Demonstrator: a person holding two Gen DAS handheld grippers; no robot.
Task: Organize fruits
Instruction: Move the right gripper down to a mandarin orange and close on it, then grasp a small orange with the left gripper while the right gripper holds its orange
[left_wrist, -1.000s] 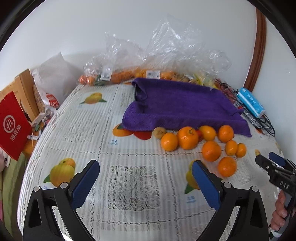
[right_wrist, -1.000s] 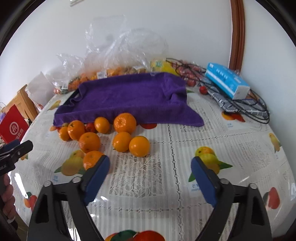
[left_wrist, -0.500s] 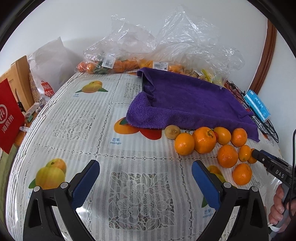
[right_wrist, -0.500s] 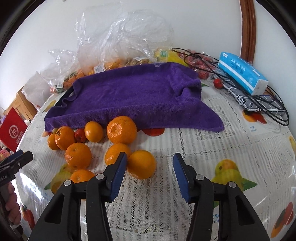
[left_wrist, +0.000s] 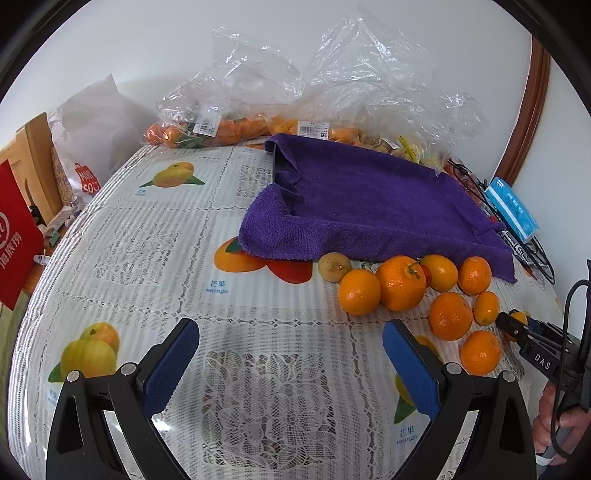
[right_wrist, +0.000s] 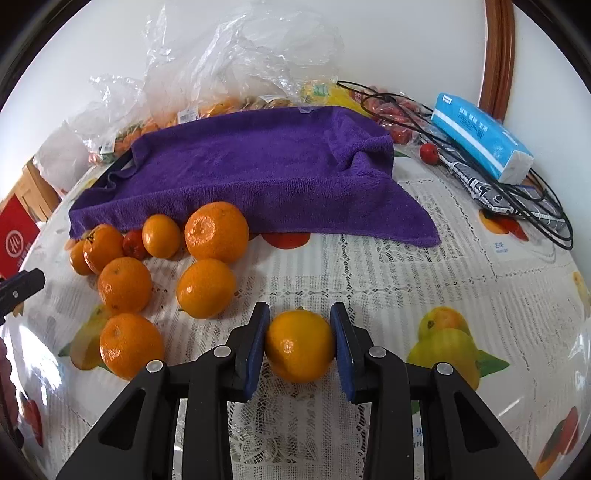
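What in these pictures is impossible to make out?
- What lies under the purple towel: covered in both views.
- Fruit in the plastic bags: blurred by crinkled film.
- Held orange in the left view: mostly behind the right gripper.
- Small print on the blue pack: too small.

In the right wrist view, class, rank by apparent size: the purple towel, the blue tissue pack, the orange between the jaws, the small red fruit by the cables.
1. purple towel
2. blue tissue pack
3. orange, though nearness to the camera inflates it, so 2 and 3 are unsure
4. small red fruit
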